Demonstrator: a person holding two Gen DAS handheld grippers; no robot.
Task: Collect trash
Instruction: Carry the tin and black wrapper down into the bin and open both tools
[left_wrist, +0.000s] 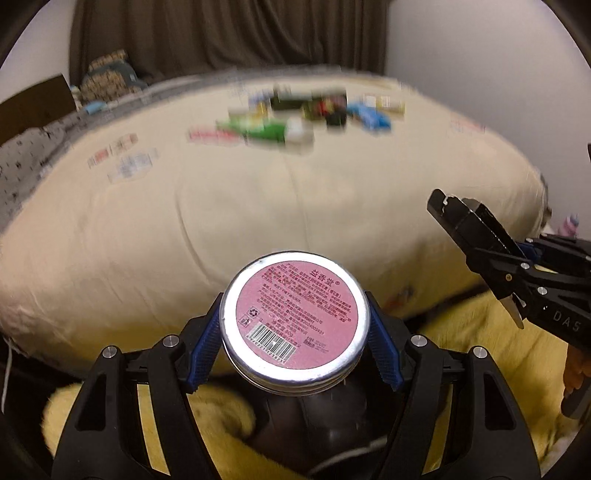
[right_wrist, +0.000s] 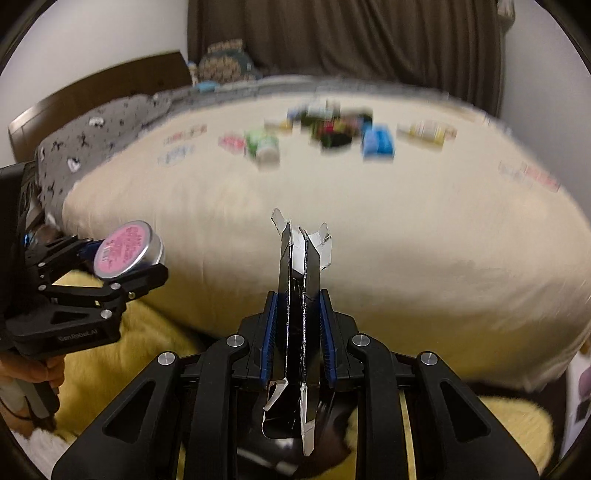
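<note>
Left gripper (left_wrist: 295, 332): jaws partway apart, blue pads (left_wrist: 201, 349) pressing both sides of round tin (left_wrist: 295, 317), pink label facing camera, tin seated squarely between fingers near tips. Right gripper (right_wrist: 297, 332): jaws nearly closed, clamping flattened black carton (right_wrist: 297, 288) edge-on; torn white flaps stick out past fingertips and behind pads. Both held above yellow fuzzy fabric (right_wrist: 110, 369), at near edge of cream bed cover (left_wrist: 221, 206). Blurred litter pile (right_wrist: 332, 133) far across bed.
</note>
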